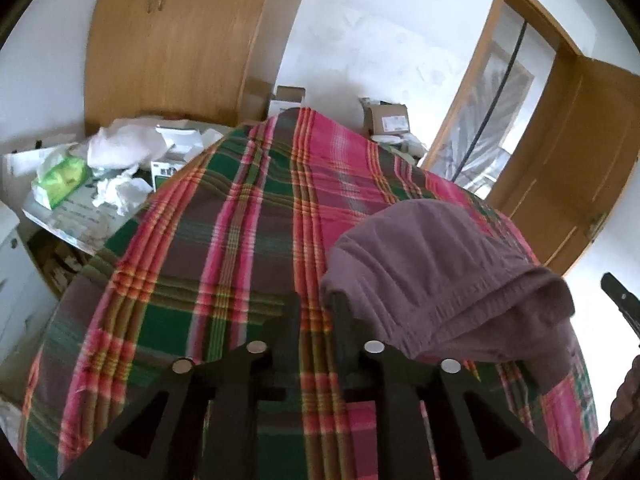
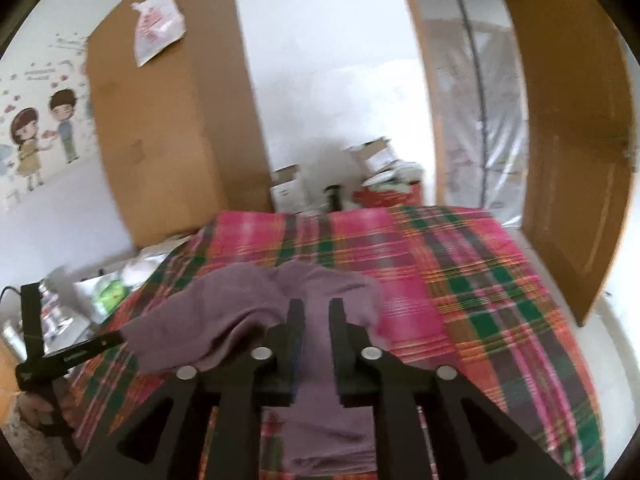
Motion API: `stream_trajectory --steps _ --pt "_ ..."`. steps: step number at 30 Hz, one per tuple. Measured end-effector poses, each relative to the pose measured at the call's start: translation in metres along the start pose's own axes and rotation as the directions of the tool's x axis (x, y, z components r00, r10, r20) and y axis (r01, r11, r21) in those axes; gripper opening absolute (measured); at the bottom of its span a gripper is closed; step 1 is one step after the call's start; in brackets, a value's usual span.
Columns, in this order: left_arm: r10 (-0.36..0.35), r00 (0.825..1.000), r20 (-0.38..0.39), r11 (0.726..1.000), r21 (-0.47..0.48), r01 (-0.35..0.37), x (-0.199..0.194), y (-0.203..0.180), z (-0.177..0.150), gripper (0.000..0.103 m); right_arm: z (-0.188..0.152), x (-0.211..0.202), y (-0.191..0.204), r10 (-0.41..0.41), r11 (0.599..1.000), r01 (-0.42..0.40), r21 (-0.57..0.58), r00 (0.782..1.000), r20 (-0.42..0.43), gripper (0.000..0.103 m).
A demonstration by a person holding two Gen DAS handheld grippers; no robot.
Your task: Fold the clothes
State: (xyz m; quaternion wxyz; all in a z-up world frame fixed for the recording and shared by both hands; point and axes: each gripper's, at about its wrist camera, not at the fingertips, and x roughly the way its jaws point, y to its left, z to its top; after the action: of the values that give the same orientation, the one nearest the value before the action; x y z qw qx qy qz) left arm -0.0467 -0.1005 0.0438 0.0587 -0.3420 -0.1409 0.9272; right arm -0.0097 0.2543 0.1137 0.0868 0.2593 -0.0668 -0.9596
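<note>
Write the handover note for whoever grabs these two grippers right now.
Left gripper: open, fingers apart over the plaid bedsheet, its right finger against the edge of the purple garment.
Right gripper: open, straddling the same garment, gripping nothing.
Done: the garment lies bunched and partly doubled over on the bed.
Left: flatten it, finish the folds, square it up.

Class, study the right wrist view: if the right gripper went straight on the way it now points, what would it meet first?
Most likely the purple garment: its cloth already lies between and just ahead of the right gripper, whose fingers stand apart. Behind it comes the plaid bedspread. Depth is hard to judge in the fisheye view.
</note>
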Motion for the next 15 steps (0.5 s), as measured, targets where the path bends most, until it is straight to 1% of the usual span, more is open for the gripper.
stream_trajectory --steps 1,2,3,5,6,8,11,13,15 --pt "-0.005 1.0 0.002 1.0 0.001 0.005 -0.003 0.0 -0.002 0.022 -0.002 0.005 0.003 0.01 1.0 -0.011 -0.007 1.0 -0.018 0.021" --pt "-0.011 1.0 0.001 1.0 0.003 0.011 -0.005 0.0 -0.003 0.028 -0.006 0.01 0.006 0.018 1.0 -0.019 -0.013 0.999 -0.039 0.027" --pt "-0.019 1.0 -0.007 1.0 0.013 0.019 -0.005 -0.002 -0.004 0.034 -0.009 0.015 0.009 0.026 0.999 -0.027 -0.02 0.998 -0.06 0.03" --pt "-0.031 0.999 -0.026 0.999 0.041 0.032 -0.006 -0.007 -0.006 0.038 -0.017 0.026 0.012 0.031 0.999 -0.034 -0.024 0.994 -0.103 0.034" --pt "-0.029 0.999 -0.035 0.998 0.061 0.031 -0.005 -0.011 -0.008 0.039 -0.021 0.032 0.012 0.033 0.999 -0.036 -0.023 0.992 -0.125 0.037" --pt "-0.018 0.999 -0.049 0.993 0.119 0.024 -0.004 -0.024 -0.012 0.04 -0.025 0.039 0.011 0.035 0.999 -0.037 -0.016 0.989 -0.143 0.043" --pt "-0.022 0.998 -0.051 0.974 0.224 0.033 0.0 -0.048 -0.02 0.04 -0.03 0.05 0.01 0.038 0.999 -0.039 -0.006 0.986 -0.163 0.044" --pt "-0.033 0.998 -0.058 0.962 0.269 0.048 0.006 -0.062 -0.022 0.04 -0.033 0.056 0.009 0.04 0.999 -0.04 0.001 0.983 -0.177 0.044" --pt "-0.043 0.997 -0.068 0.957 0.284 0.06 0.013 -0.069 -0.024 0.04 -0.036 0.063 0.008 0.042 0.999 -0.041 0.008 0.981 -0.19 0.043"
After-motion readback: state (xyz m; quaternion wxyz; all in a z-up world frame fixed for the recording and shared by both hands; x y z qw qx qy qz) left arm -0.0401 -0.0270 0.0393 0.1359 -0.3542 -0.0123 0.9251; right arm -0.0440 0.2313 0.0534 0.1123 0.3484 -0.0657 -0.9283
